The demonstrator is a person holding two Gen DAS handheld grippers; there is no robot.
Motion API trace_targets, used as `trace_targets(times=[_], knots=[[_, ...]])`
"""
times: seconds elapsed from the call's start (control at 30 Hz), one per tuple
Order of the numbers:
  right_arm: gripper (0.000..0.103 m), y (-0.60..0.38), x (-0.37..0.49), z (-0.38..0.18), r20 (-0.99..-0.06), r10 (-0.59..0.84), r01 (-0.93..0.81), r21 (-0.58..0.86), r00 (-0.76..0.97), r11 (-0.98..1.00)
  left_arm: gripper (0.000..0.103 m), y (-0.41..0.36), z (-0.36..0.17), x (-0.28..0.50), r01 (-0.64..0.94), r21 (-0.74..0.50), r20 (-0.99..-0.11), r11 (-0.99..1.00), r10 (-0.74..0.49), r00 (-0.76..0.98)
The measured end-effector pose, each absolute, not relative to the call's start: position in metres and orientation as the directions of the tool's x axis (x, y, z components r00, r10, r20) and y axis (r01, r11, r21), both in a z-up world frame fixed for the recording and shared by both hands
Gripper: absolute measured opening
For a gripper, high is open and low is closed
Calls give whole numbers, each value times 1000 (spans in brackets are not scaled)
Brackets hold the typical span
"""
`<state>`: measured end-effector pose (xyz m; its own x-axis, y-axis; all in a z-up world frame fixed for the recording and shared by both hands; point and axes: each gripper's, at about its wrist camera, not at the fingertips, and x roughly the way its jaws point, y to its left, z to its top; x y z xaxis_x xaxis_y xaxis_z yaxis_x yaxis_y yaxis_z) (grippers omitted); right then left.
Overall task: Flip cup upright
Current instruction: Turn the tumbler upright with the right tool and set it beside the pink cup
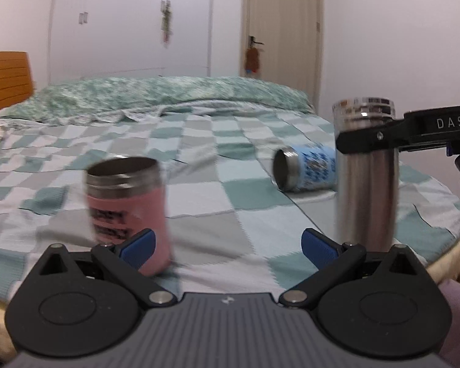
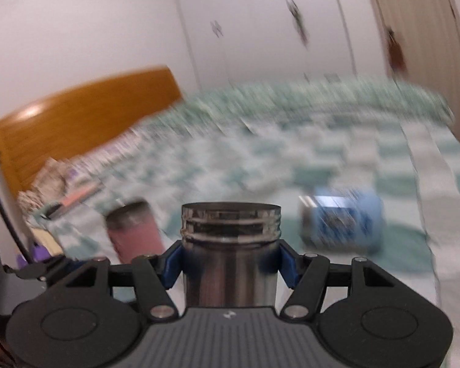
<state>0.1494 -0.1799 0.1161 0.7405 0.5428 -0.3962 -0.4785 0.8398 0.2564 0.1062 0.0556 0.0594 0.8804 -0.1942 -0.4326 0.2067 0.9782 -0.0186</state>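
Note:
A tall steel cup (image 1: 366,174) stands upright at the right, mouth up. My right gripper (image 2: 230,260) is shut on the steel cup (image 2: 230,254) just below its threaded rim; its black finger (image 1: 383,136) shows in the left wrist view. A pink cup (image 1: 128,208) stands upright, mouth up, on the bed at the left, and shows blurred in the right wrist view (image 2: 135,233). My left gripper (image 1: 227,247) is open and empty, its left pad beside the pink cup. A blue patterned cup (image 1: 305,168) lies on its side, mouth to the left; it also shows in the right wrist view (image 2: 343,217).
The cups rest on a bed with a green and white checked cover (image 1: 199,159). A green quilt (image 1: 168,95) lies along the far side. An orange headboard (image 1: 6,79) is at the left, a door (image 1: 282,24) behind. The bed's edge drops off at the right.

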Motion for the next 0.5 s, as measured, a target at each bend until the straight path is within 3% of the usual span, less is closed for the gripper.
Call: trace_targets(times=[0.27,0.5], knots=[[62,-107,171,119,-193,590,-575,131,784,808,103,93,72,108,93,5,-395,996,-83,915],[62,-62,188,81,-108,567,-569,9,817,822,103,115,63,113,41,-9,-416,999,-41,909]])
